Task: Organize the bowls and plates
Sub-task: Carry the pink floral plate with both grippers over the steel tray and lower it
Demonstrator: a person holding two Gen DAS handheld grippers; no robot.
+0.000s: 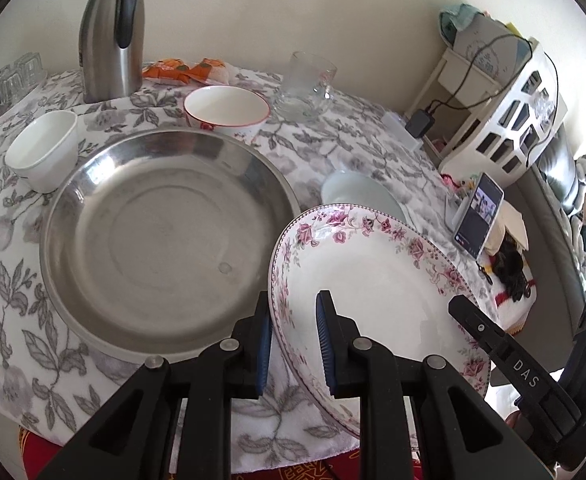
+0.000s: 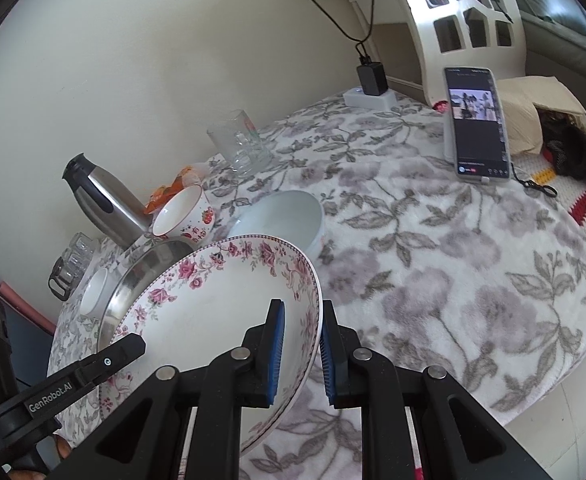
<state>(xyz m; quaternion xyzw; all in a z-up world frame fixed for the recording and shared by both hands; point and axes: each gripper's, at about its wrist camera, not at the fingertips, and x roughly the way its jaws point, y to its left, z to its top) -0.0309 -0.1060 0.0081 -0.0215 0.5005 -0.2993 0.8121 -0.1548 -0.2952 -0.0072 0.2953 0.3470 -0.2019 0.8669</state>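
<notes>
Item: round white porcelain plate with pink rose border (image 1: 377,276) — rigid, glazed, likely slippery and breakable; best taken at opposite rim edges. It is clamped at its near-left rim by the left gripper (image 1: 293,344) and at its right rim by the right gripper (image 2: 299,350), held tilted above the floral tablecloth (image 2: 453,280), beside the wide stainless-steel basin (image 1: 161,232).

The floral plate (image 1: 377,280) hides most of the pale bowl (image 1: 357,194) behind it and part of the steel basin (image 2: 149,276), while the phone (image 2: 477,124) screen is too small to read.
</notes>
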